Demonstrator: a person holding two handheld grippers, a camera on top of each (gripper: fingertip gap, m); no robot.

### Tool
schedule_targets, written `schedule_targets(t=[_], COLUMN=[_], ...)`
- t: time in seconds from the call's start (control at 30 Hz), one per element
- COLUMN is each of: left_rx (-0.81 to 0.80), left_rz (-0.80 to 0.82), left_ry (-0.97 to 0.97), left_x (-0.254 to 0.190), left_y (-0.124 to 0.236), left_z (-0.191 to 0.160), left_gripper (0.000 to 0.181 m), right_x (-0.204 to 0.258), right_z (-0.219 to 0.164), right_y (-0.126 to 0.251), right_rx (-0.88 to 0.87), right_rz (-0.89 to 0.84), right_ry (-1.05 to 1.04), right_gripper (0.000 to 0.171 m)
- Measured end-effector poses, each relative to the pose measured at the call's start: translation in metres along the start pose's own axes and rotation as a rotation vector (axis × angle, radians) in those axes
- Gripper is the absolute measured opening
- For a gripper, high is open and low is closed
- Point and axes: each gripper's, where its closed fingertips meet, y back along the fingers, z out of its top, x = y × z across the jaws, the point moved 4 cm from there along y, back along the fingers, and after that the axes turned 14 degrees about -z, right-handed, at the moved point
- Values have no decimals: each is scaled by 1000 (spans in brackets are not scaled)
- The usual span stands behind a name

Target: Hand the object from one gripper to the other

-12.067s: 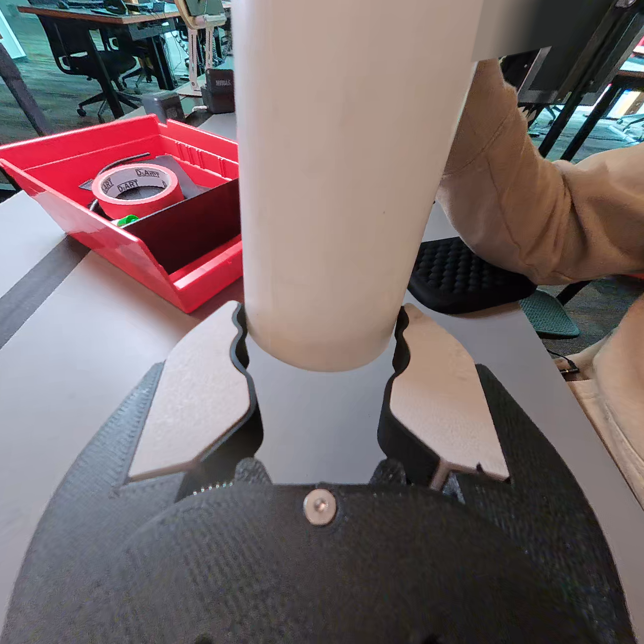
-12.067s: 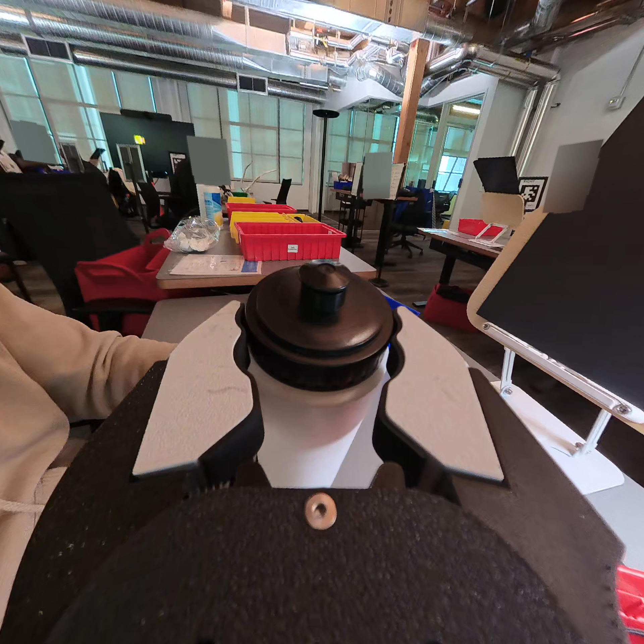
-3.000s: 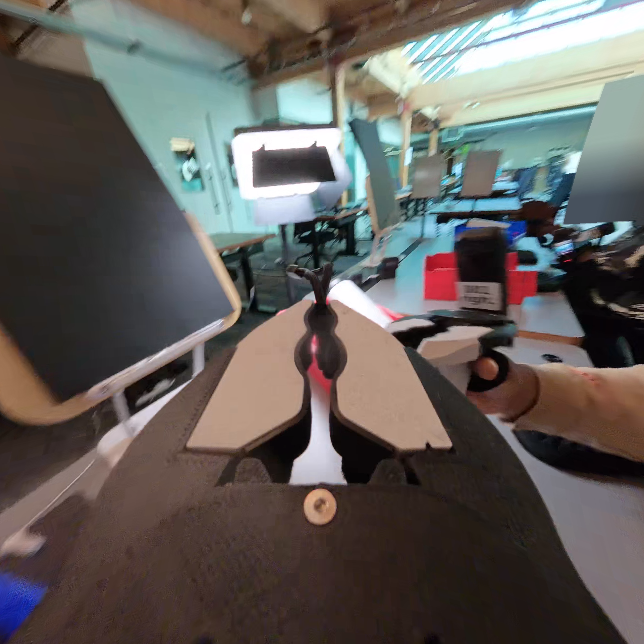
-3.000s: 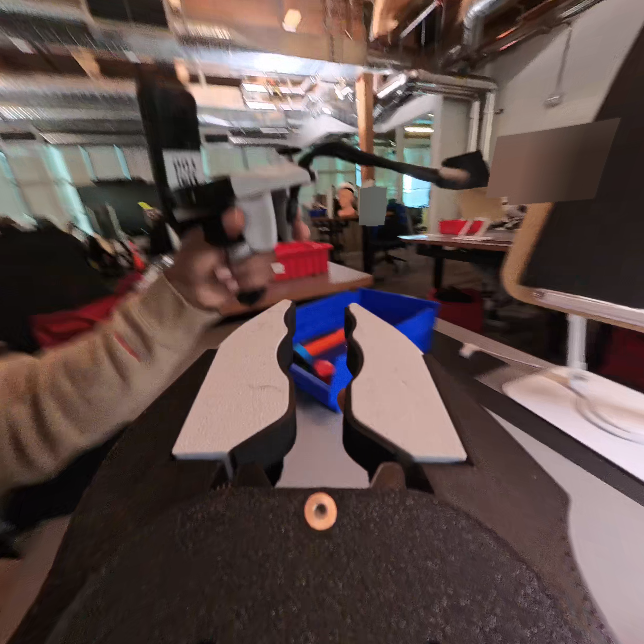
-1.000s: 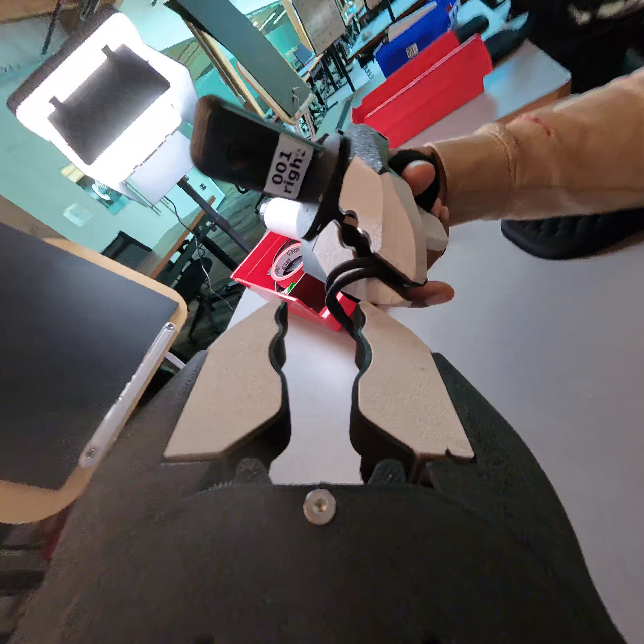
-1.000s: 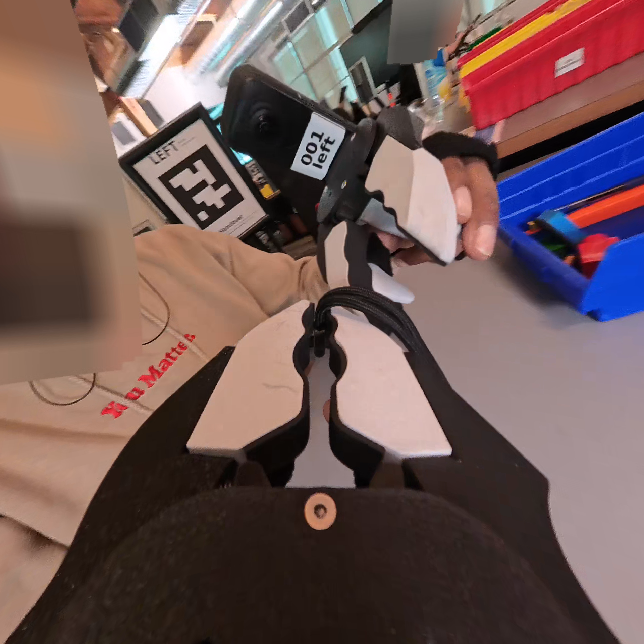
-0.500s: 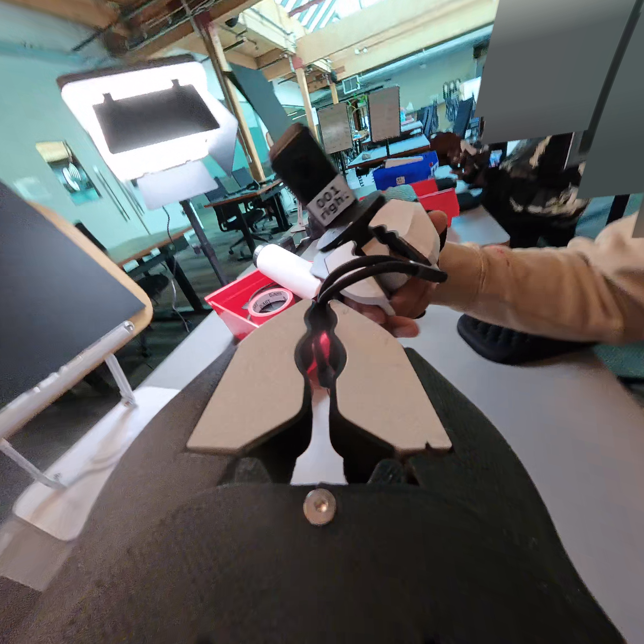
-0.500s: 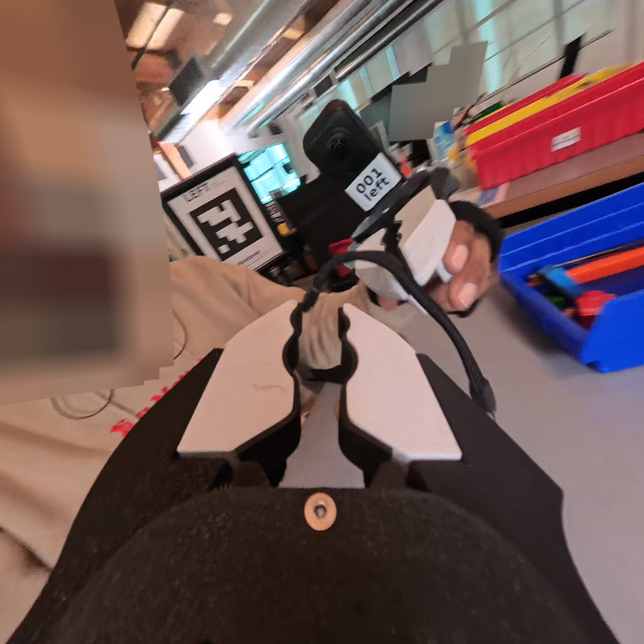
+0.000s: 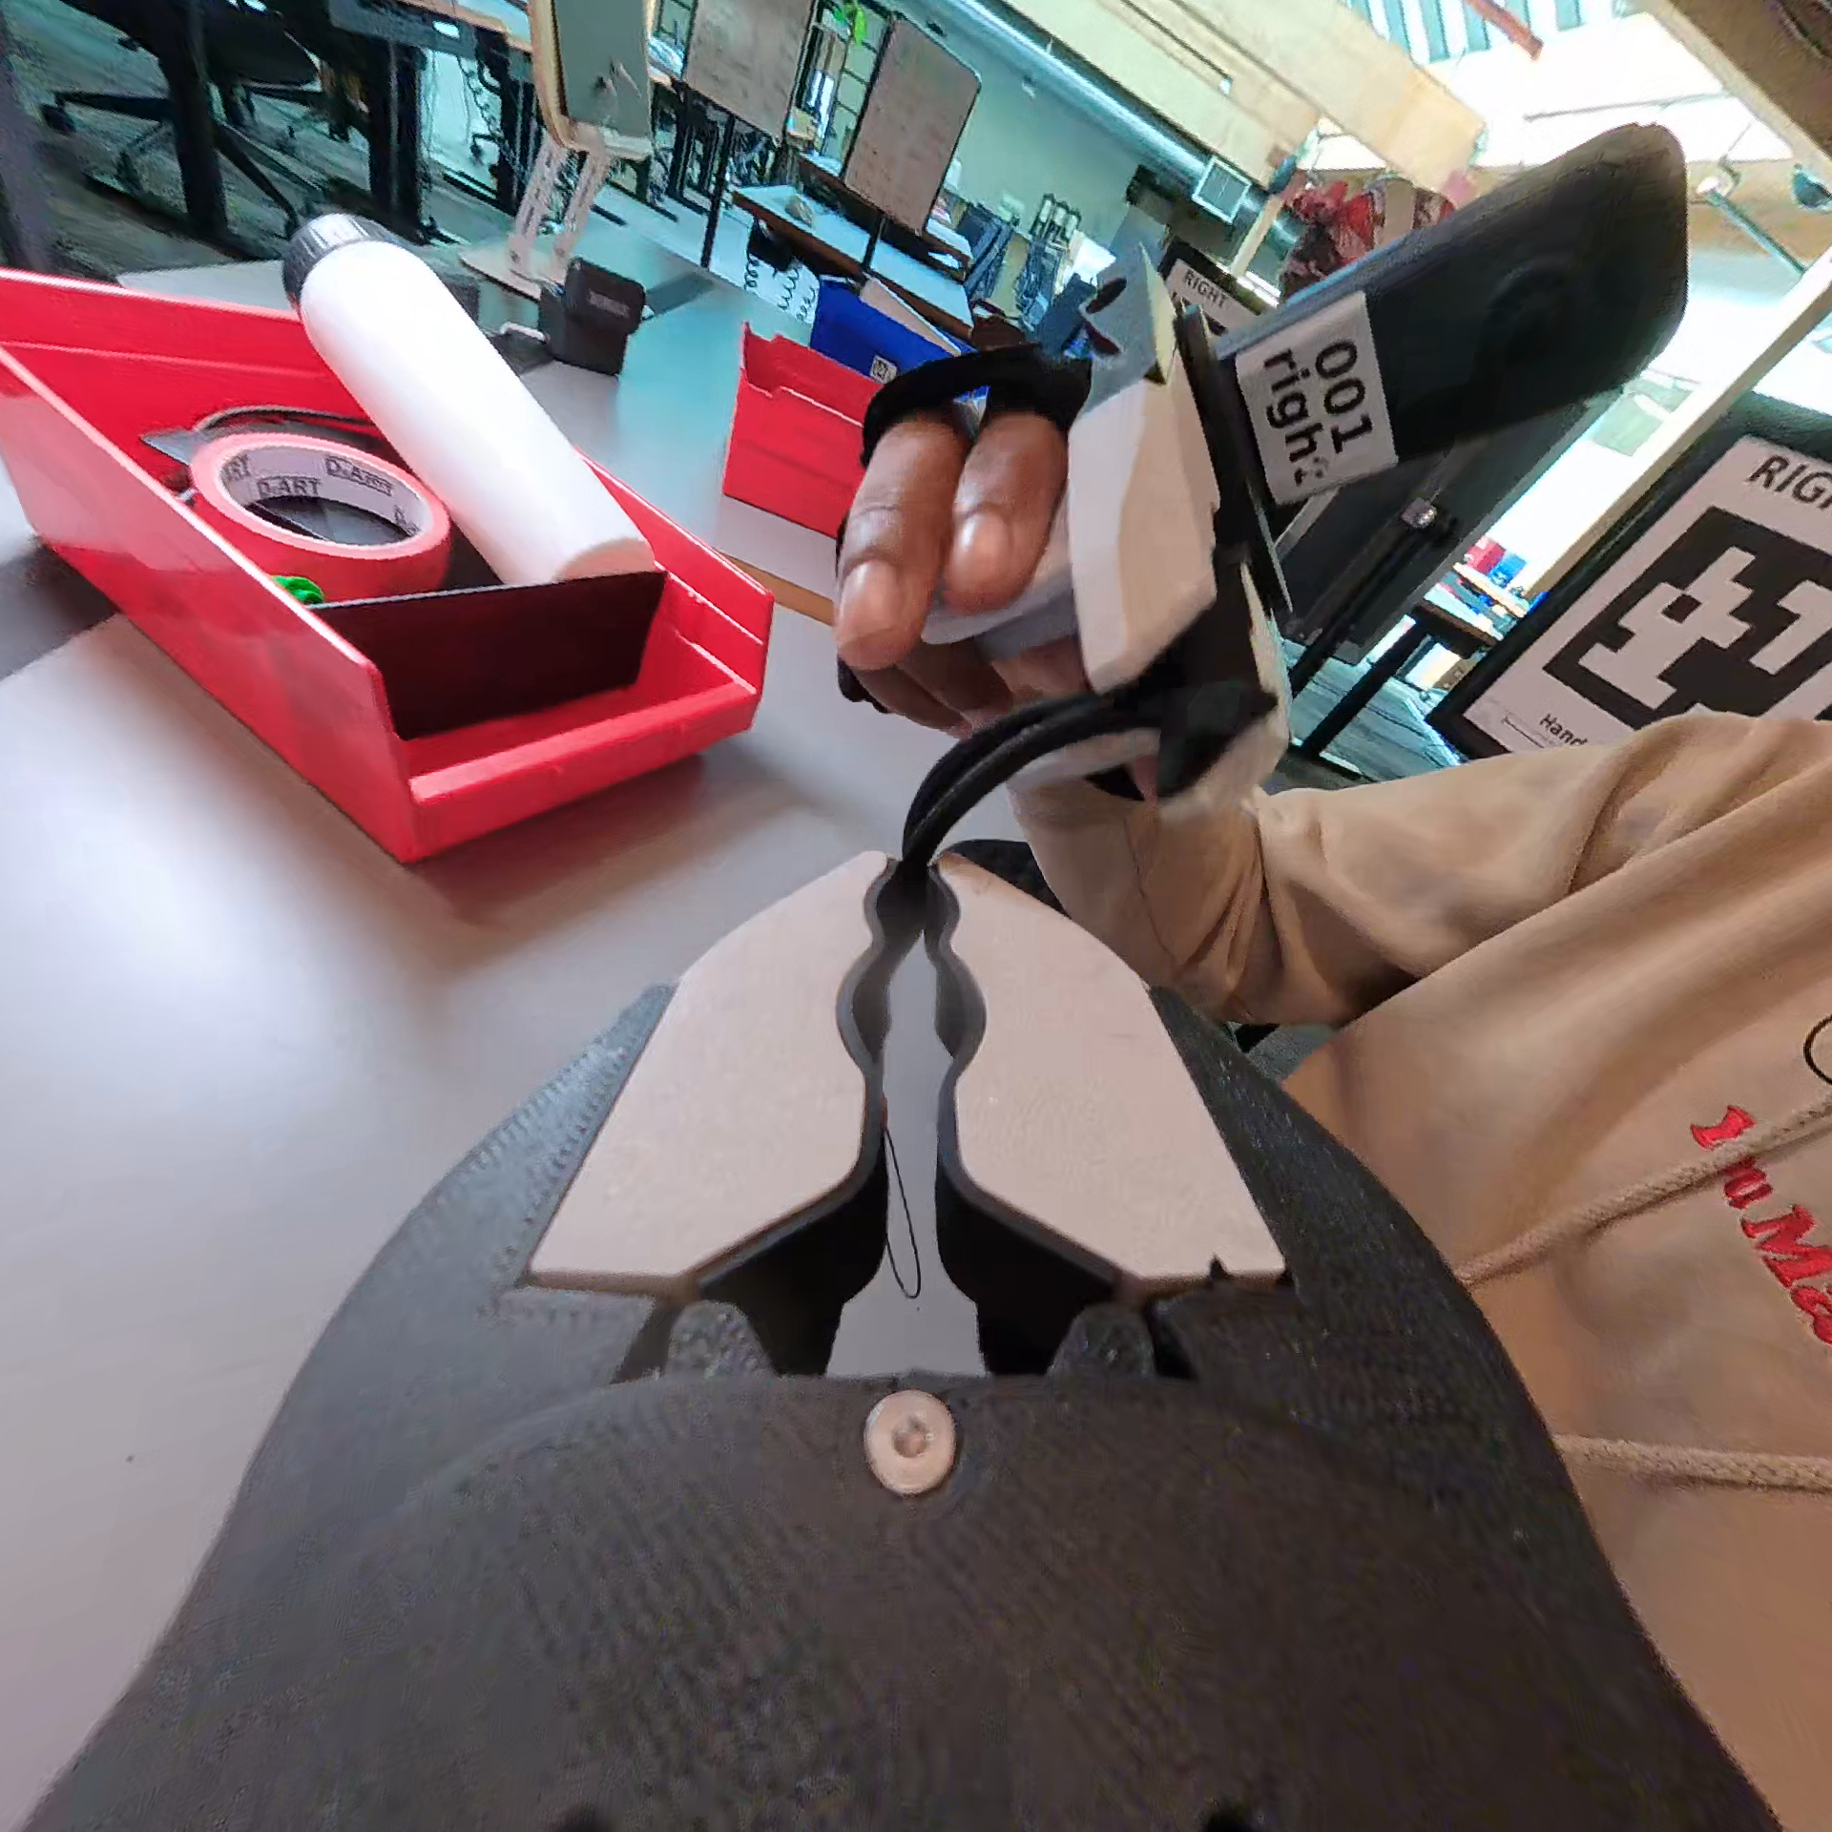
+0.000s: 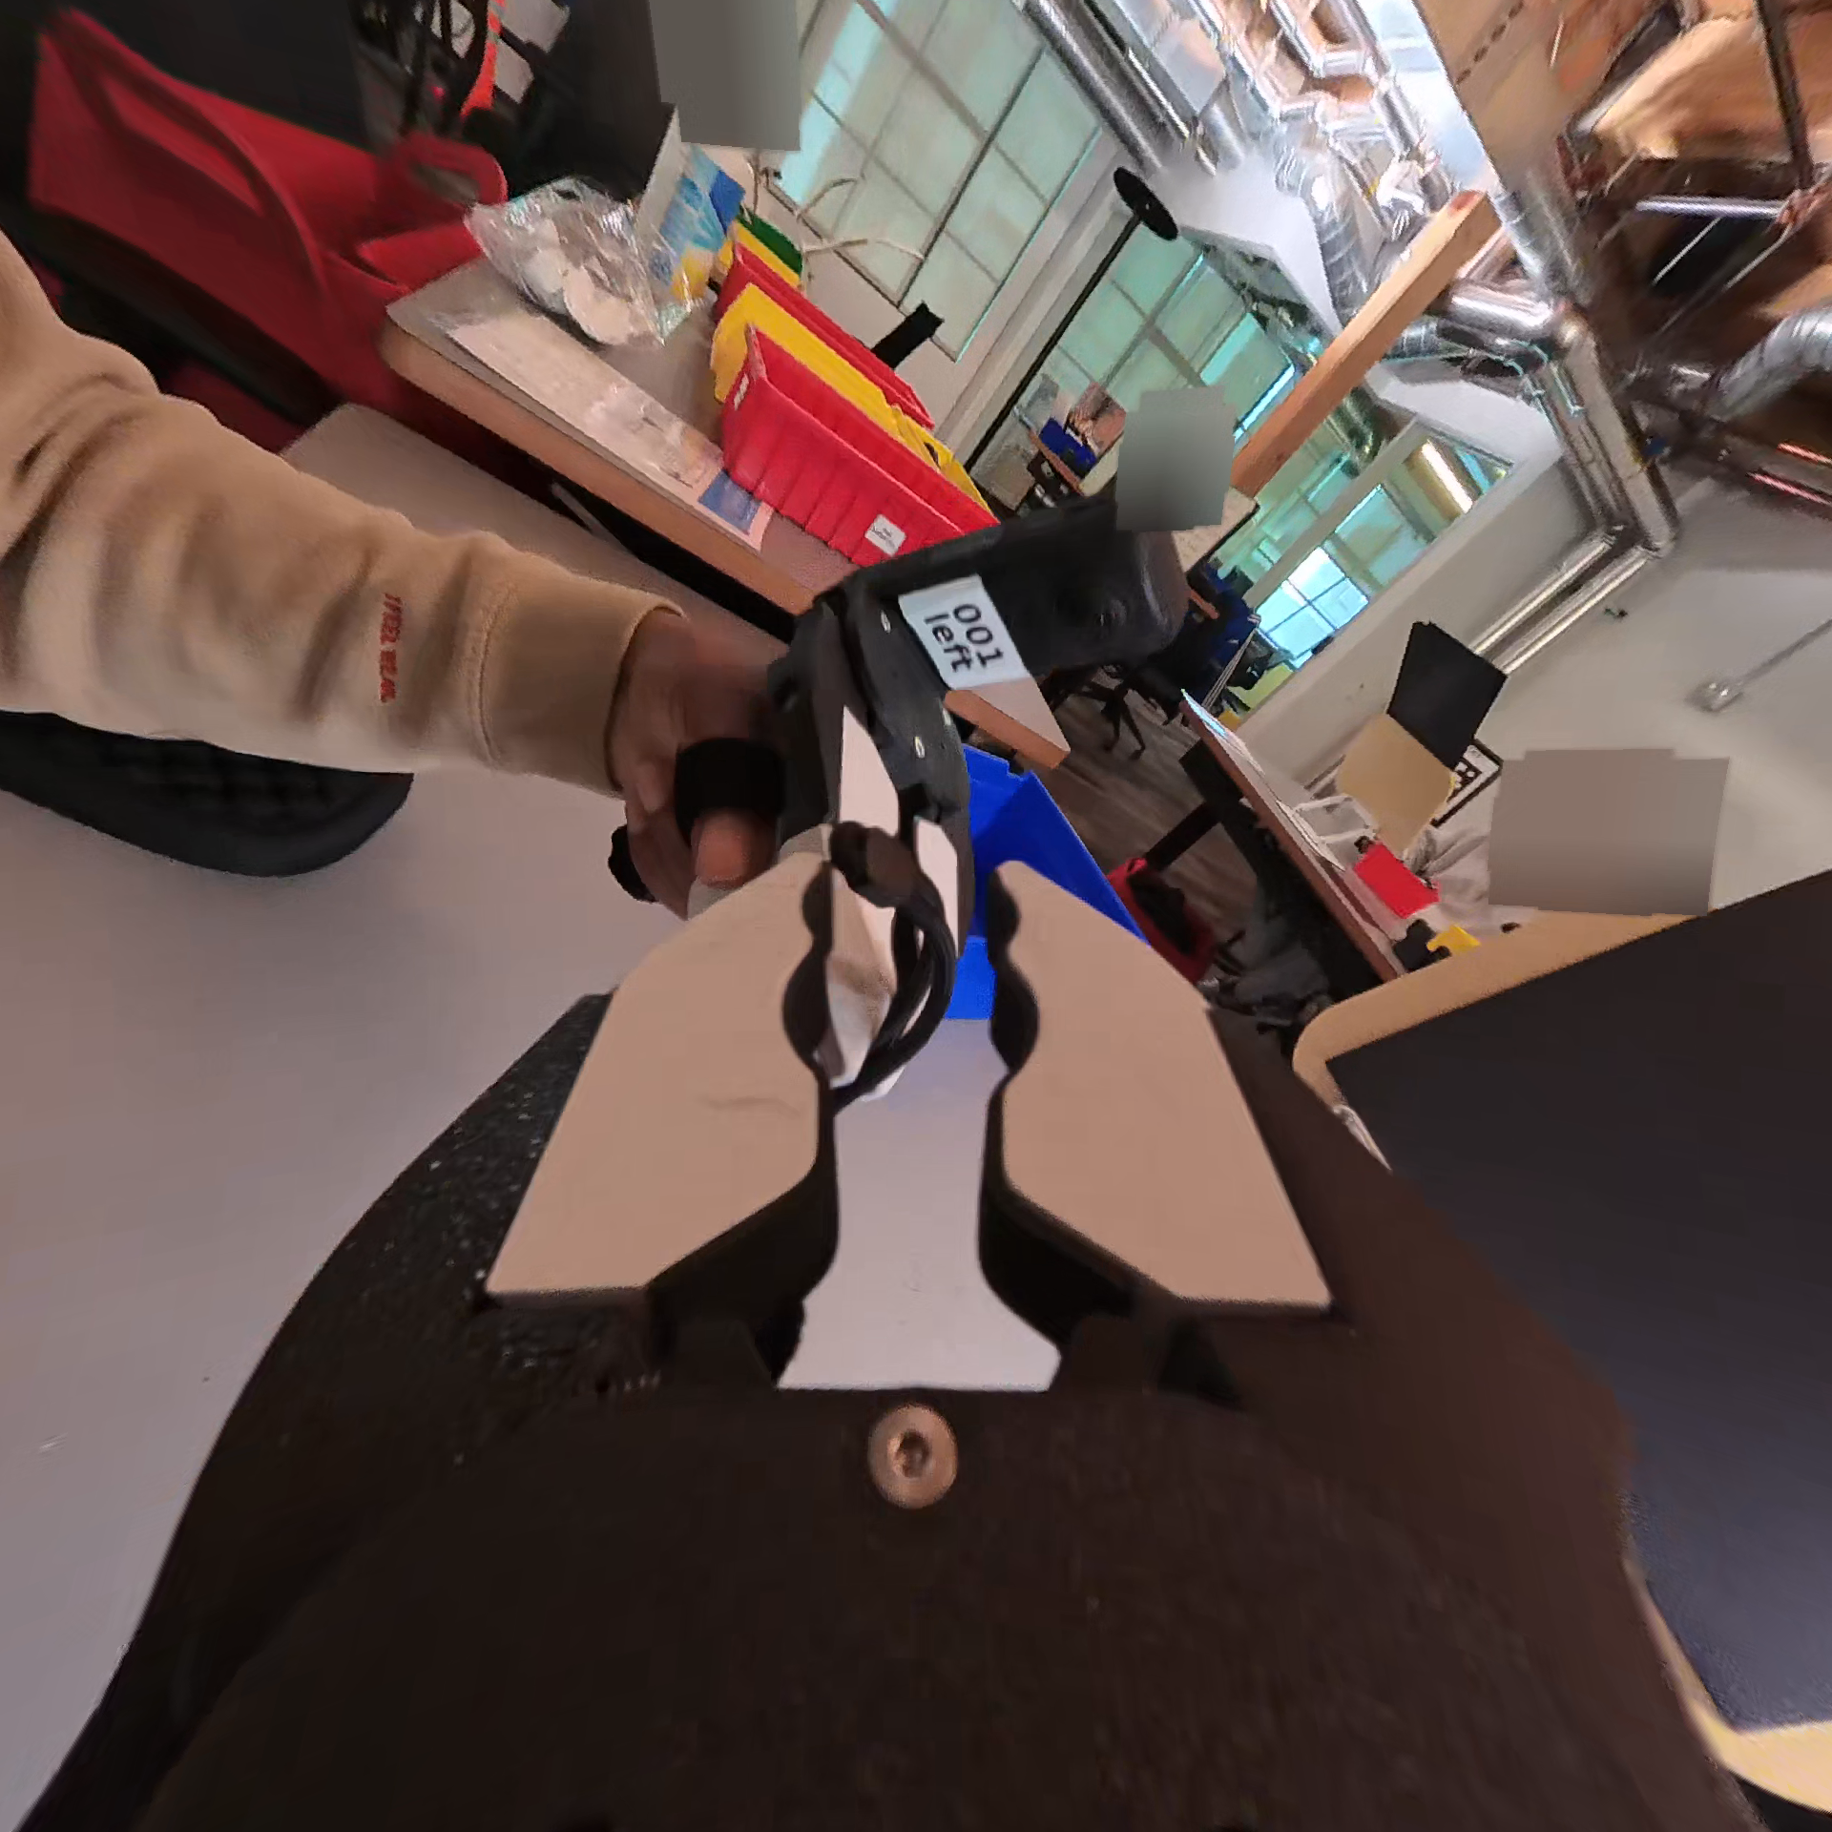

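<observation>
Left wrist view: the left claw (image 9: pixel 910 872) has its two pale wavy-edged fingers closed to a narrow slit, and at their very tips they pinch a bundle of thin black cable (image 9: pixel 976 768) looped over on itself. The cable arcs up and to the right into the right claw (image 9: pixel 1180 734), held in a hand (image 9: pixel 942 585) in a beige sleeve; from this side I cannot tell whether that claw grips it or merely surrounds it. Off to the left on the grey desk (image 9: pixel 198 991) sits a red plastic bin (image 9: pixel 416 734) holding a roll of red tape (image 9: pixel 317 506) and a white cylindrical bottle (image 9: pixel 466 416), well apart from the handover.

Right wrist view: the right claw (image 10: pixel 907 882) stands clearly parted, with desk showing between its fingers. The black cable (image 10: pixel 917 952) hangs in the gap, close to the left-hand finger, apparently not squeezed by either. The left claw (image 10: pixel 872 843) reaches in from above, clamped on the cable's upper end.

By my judgement the bundle is light, limp and floppy, not fragile and not slippery against the ridged pads. It will sag and swing, and loose strands may spill out, so the best hold is across the gathered loops where all strands lie together, not on one trailing end
</observation>
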Motion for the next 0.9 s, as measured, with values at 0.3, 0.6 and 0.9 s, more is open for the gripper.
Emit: schedule_targets(t=[0.3,0.6,0.9], left_rx=[63,28,-125], left_rz=[55,121,92], left_ry=[-259,-333,-282], left_x=[-16,-15,-22], left_y=[-3,-6,9], left_z=[5,12,30], left_gripper=[38,4,3], right_x=[-20,-8,0], right_z=[-7,-16,-44], right_y=[11,-3,-9], right_rx=[59,102,137], right_rz=[131,215,276], right_ry=[-423,-573,-642], right_gripper=[5,5,32])
